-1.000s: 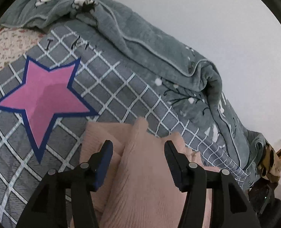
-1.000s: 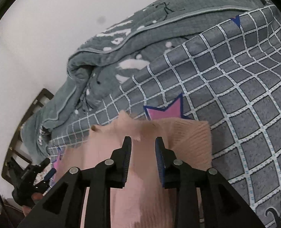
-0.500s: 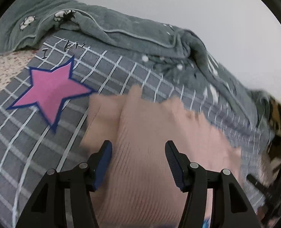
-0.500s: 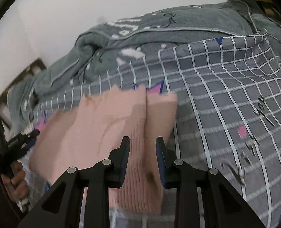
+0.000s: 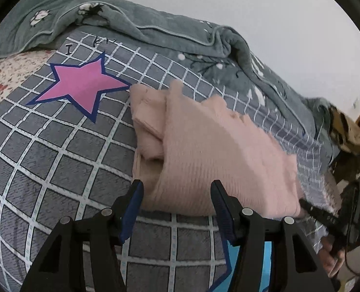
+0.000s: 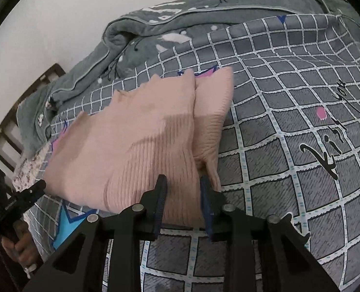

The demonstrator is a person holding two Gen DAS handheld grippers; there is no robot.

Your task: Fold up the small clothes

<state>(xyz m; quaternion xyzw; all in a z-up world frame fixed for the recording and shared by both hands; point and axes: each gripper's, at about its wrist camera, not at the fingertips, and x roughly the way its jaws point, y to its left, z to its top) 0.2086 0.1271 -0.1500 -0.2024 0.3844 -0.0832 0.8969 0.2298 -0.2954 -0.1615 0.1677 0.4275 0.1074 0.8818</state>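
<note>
A folded pink ribbed knit garment (image 5: 204, 150) lies on the grey checked bedspread (image 5: 58, 160); it also shows in the right wrist view (image 6: 141, 141). My left gripper (image 5: 176, 189) is open, its jaws wide apart just in front of the garment's near edge, holding nothing. My right gripper (image 6: 182, 187) has its jaws a narrow gap apart at the garment's near edge; no cloth is clamped between them. The other gripper shows at the right edge of the left view (image 5: 325, 221) and at the left edge of the right view (image 6: 24, 197).
A rumpled grey-green blanket (image 5: 170, 31) runs along the white wall (image 5: 265, 4) behind the garment. A pink star (image 5: 82, 85) is printed on the bedspread to the left. A floral sheet (image 5: 7, 68) shows at far left. Dark slats of the bed frame (image 6: 9, 116) are at the bed's end.
Both grippers have drawn back from over the garment to its near edge. The garment now lies flat on the bed, released.
</note>
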